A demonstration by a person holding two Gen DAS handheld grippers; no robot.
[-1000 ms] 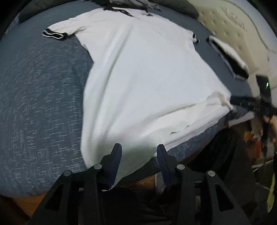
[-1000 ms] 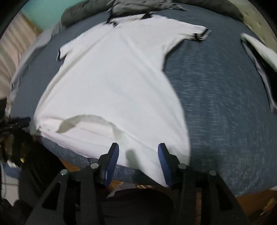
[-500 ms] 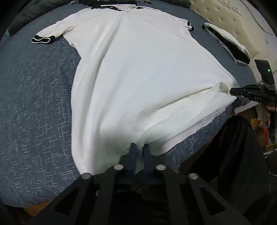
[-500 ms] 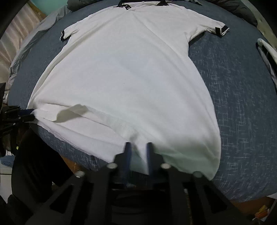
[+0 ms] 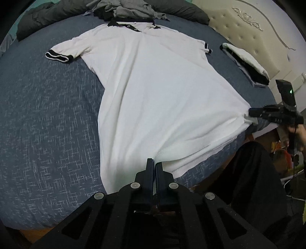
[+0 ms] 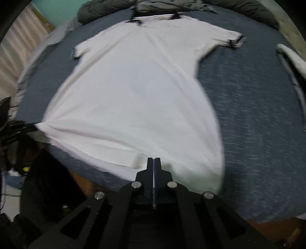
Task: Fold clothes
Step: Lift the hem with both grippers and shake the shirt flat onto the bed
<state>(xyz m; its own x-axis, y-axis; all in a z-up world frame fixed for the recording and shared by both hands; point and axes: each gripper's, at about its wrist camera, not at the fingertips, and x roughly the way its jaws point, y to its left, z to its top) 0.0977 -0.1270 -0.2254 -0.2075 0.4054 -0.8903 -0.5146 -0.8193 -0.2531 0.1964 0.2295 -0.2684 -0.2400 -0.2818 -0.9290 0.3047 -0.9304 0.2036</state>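
A white polo shirt (image 5: 156,92) with black collar and sleeve cuffs lies spread on the blue bed (image 5: 42,118), collar at the far end. My left gripper (image 5: 154,162) is shut on the shirt's bottom hem near its left corner. My right gripper (image 6: 153,160) is shut on the hem of the shirt (image 6: 137,92) near its right corner. Each gripper shows in the other's view, pinching the hem at the side: the right one (image 5: 252,113) and the left one (image 6: 32,127). The hem is pulled taut between them.
A folded white and black garment (image 5: 246,63) lies at the bed's right side, also in the right wrist view (image 6: 292,59). Grey clothes and a dark duvet (image 5: 130,7) are piled beyond the collar. A padded headboard (image 5: 264,38) stands to the right. The bed's front edge is just below the hem.
Both grippers went from open over the hem to shut on it. The hem is now lifted and stretched tight, and the shirt looks flatter.
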